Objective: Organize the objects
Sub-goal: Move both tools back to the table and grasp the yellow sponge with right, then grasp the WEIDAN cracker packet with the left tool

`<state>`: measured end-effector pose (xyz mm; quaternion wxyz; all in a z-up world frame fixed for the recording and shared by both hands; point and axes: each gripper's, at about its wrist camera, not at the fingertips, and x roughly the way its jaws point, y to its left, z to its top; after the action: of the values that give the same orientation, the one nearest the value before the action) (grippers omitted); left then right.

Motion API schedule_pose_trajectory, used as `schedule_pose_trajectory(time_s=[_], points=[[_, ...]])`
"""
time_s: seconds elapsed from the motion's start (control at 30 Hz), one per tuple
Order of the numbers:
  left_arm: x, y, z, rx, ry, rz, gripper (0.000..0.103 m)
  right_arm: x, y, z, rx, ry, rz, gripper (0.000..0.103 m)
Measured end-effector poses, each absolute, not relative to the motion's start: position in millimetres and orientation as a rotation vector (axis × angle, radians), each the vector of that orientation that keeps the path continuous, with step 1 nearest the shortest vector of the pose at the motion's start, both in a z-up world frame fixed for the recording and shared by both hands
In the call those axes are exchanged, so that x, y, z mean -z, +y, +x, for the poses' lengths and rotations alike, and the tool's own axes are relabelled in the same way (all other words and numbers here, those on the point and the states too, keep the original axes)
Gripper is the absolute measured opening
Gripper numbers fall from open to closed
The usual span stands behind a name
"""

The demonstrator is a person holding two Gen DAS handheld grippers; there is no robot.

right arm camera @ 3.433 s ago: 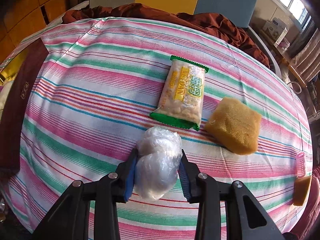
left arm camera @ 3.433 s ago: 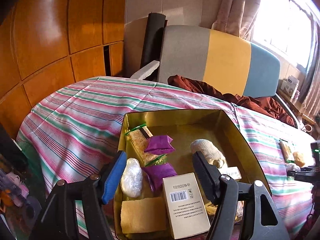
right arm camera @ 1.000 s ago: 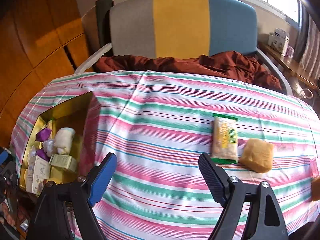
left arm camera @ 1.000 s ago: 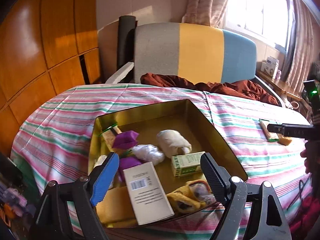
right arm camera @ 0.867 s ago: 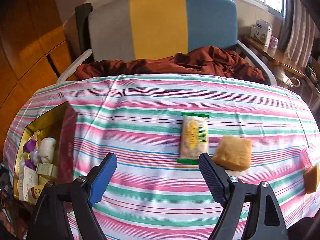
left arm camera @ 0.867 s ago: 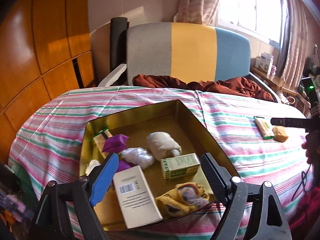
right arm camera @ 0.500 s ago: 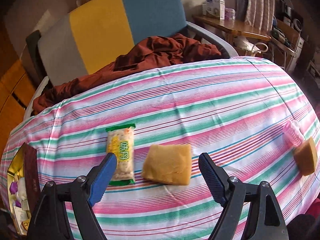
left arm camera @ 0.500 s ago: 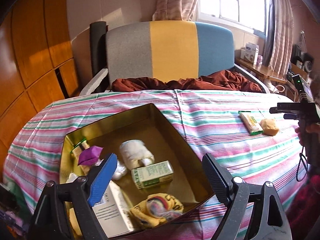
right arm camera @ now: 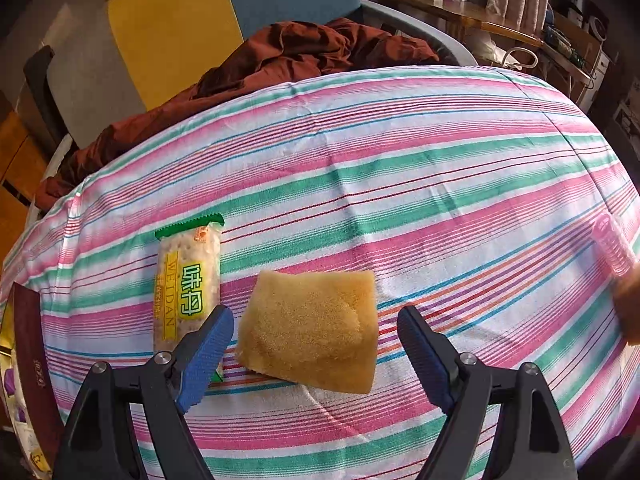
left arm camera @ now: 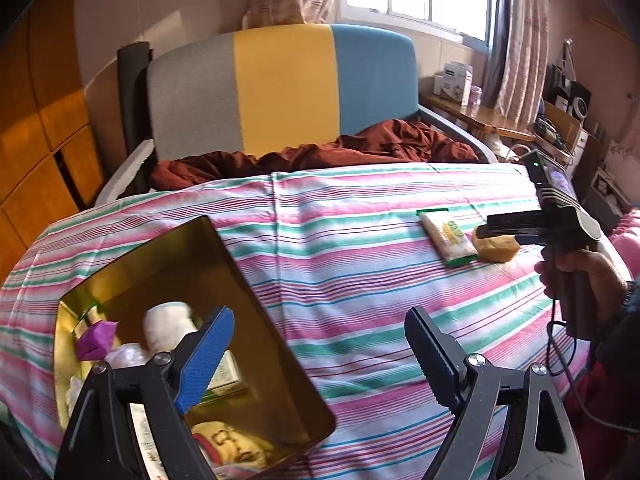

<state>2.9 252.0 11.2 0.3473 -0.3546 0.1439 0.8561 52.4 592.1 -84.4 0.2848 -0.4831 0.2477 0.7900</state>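
A yellow sponge [right arm camera: 312, 332] lies on the striped cloth, between the open jaws of my right gripper [right arm camera: 316, 344], which is empty. A green-edged cracker packet [right arm camera: 186, 280] lies just left of it. In the left wrist view the sponge [left arm camera: 496, 246] and the packet [left arm camera: 446, 236] sit at the far right under the right gripper's body. My left gripper [left arm camera: 320, 352] is open and empty over the right rim of the gold tin [left arm camera: 256, 304], which holds several items, among them a purple pouch [left arm camera: 96, 338] and a white roll [left arm camera: 168, 326].
A pink comb [right arm camera: 612, 244] and another brown object [right arm camera: 630, 304] lie at the table's right edge. A chair with a rust-coloured cloth [left arm camera: 320, 152] stands behind the table. The tin's dark lid [right arm camera: 28, 344] leans at the left. A cluttered desk [left arm camera: 488, 116] stands at the right.
My right gripper has moved from the tin to the right and closed in on the sponge. My left gripper has turned right, so the tin slid toward the lower left of its view.
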Motion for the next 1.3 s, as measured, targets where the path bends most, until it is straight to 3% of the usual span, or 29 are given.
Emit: schedule_pose_trajectory(time_s=[0.03,0.1,0.13,0.23,0.77,1.3], points=[[-10,257,4,-2.208,0.375,-0.922,0.088,87,591,51,-2.097,0.638,-1.309,0.084],[-8,267,5,-2.189,0.383,-0.925,0.088,89,590,52,-2.103,0.648,-1.327,0.064],[-7,273,6,-2.182,0.39,-0.925,0.088,86,589,53,-2.12,0.669,-1.322,0.061],[-4,290,7,-2.161,0.416,-0.929,0.088,80,585,58,-2.089,0.573,-1.322,0.061],[21,372,21,-2.058,0.572,-0.911,0.088,77,615,81,-1.963,0.708,-1.292,0.062],[43,423,6,-2.008,0.615,-0.938,0.088,83,624,87,-1.927,0.755,-1.316,0.062]])
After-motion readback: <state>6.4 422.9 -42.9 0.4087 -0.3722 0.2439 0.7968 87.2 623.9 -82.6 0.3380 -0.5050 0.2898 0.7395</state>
